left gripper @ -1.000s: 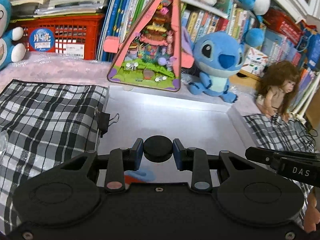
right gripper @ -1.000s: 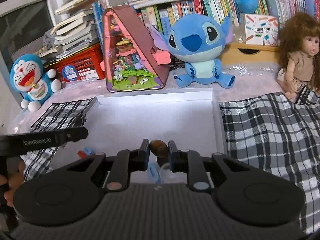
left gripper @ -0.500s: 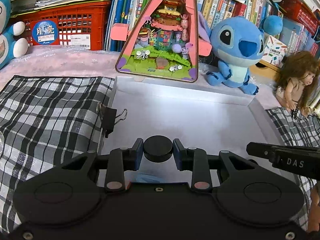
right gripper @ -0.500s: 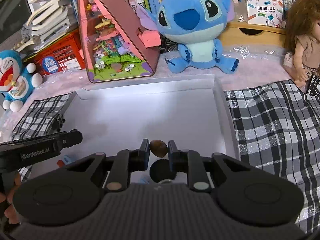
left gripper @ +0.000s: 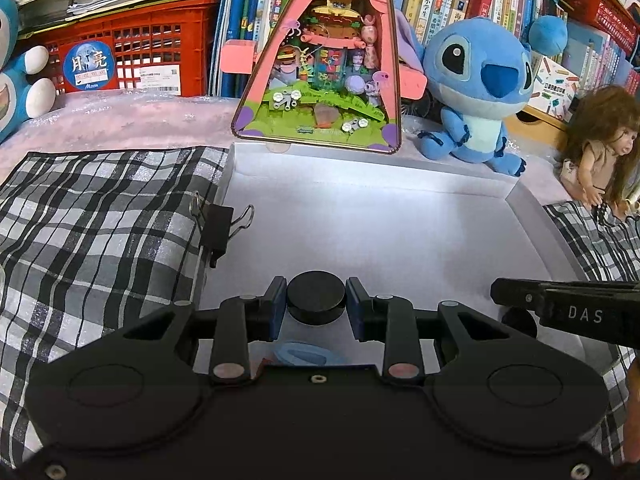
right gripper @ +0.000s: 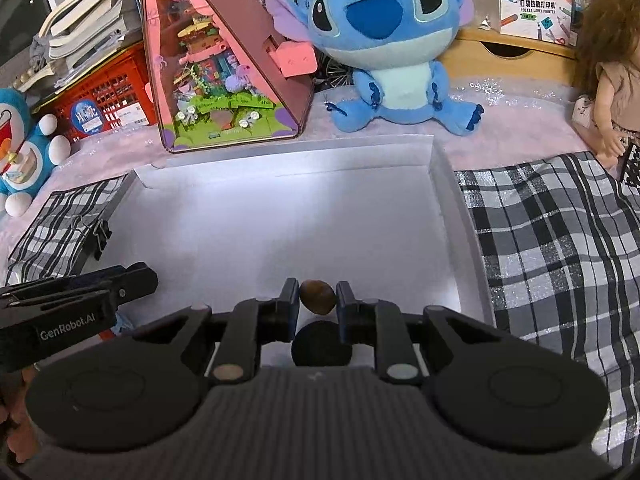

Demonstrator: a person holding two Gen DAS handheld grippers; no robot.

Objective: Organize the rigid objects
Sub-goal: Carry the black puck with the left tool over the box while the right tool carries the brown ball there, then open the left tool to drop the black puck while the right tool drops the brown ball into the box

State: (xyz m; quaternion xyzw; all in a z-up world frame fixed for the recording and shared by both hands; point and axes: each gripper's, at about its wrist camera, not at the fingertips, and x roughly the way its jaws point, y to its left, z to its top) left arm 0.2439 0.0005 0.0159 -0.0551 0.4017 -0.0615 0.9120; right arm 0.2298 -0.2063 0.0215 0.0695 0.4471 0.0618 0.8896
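Black puck-like disc (left gripper: pixel 316 298) sits clamped between the blue pads of the left tongs (left gripper: pixel 316 300), held above the near part of the white tray (left gripper: pixel 400 184); whether it hangs clear of the floor or touches it cannot be told. In the right wrist view a small brown pebble-shaped object (right gripper: pixel 318 297) is pinched the same way in the right tongs (right gripper: pixel 318 298), and just below it a second black disc (right gripper: pixel 322 343) lies on the tray floor near the front edge. Both pieces look to be in mid-carry, so the step in hand seems to be placing; the next move would call for lowering each piece onto a bare patch of tray floor, apart from the lying disc and from a blue oval item (left gripper: pixel 304 354) half hidden under the left tool, before the pads part. A black binder clip (left gripper: pixel 218 228) grips the tray's left wall, beside the checked cloth (left gripper: pixel 100 220). Beyond the far wall stand a pink triangular diorama case (left gripper: pixel 320 60) and a Stitch plush (left gripper: pixel 476 80), with a doll (left gripper: pixel 600 148) at far right. Readable writing: "DAS" on the tool body at right in the left view, "GenRobot.AI" on the one at left in the right view, "POCKET LABEL PRINTER" on a box (right gripper: pixel 536 4), and "月亮 Moon" on the red crate's (left gripper: pixel 132 56) sticker.
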